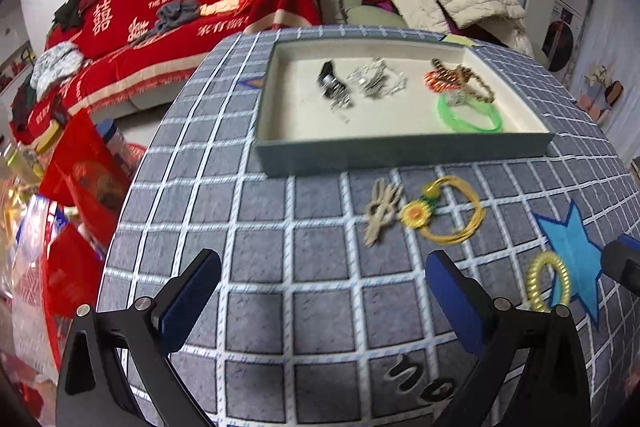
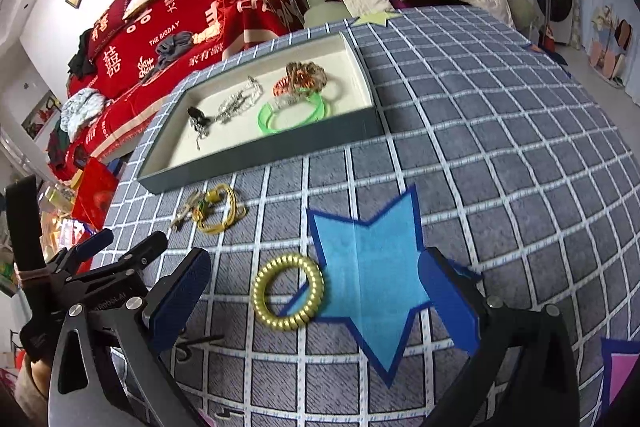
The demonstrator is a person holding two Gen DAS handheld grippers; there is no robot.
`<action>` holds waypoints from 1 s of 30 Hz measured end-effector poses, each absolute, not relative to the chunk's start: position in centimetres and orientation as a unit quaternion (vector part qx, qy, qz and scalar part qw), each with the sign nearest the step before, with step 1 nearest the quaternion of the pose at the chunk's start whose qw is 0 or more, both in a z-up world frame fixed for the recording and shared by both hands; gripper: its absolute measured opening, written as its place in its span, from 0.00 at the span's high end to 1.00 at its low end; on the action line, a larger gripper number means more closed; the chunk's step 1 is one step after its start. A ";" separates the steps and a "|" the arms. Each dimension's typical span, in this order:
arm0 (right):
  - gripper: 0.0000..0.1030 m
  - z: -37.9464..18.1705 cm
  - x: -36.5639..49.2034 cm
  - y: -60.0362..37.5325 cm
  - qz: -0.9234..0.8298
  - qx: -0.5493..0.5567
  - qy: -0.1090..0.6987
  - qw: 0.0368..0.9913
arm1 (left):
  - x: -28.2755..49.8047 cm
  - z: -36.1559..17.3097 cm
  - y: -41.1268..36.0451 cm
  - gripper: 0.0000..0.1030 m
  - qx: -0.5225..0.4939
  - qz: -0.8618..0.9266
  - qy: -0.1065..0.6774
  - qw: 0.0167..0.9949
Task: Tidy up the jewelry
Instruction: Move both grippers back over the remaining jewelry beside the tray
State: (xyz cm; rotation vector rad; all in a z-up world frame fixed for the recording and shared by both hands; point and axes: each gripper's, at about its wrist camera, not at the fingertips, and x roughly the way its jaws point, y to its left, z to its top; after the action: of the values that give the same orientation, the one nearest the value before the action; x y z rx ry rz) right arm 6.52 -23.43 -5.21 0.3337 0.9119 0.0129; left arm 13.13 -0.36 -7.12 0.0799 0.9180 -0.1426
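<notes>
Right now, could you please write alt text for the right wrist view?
The open right gripper hovers over a checked cloth, with a gold coil ring lying between its fingers beside a blue star. Farther off, a shallow tray holds a green bangle and chains; a yellow bracelet lies outside it.

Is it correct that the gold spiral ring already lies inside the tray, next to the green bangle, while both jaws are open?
Not quite. The gold spiral ring lies on the checked cloth outside the tray, at the blue star's edge, as the right wrist view shows. The green bangle is in the tray, and both jaws are open.
</notes>
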 end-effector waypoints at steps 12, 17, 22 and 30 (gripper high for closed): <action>0.00 -6.4 6.4 -23.4 -0.004 0.144 0.456 0.878 | 14.5 -7.9 0.4 0.00 0.041 -0.049 0.456 0.888; 0.00 -6.8 6.5 -23.5 -0.007 0.128 0.464 0.876 | 15.1 -8.6 -0.4 0.00 0.067 -0.055 0.459 0.884; 0.00 -7.0 6.8 -23.1 -0.008 0.113 0.469 0.876 | 15.3 -8.4 -0.8 0.00 0.076 -0.063 0.454 0.886; 0.08 -5.9 10.5 -21.0 0.039 0.083 0.468 0.879 | 16.2 -8.7 -1.7 0.00 0.089 -0.077 0.451 0.885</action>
State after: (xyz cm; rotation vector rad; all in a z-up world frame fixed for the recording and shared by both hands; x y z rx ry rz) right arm 10.55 -21.00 -5.87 0.1726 0.9755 0.0810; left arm 16.24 -1.68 -8.67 0.1849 0.9386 -0.1596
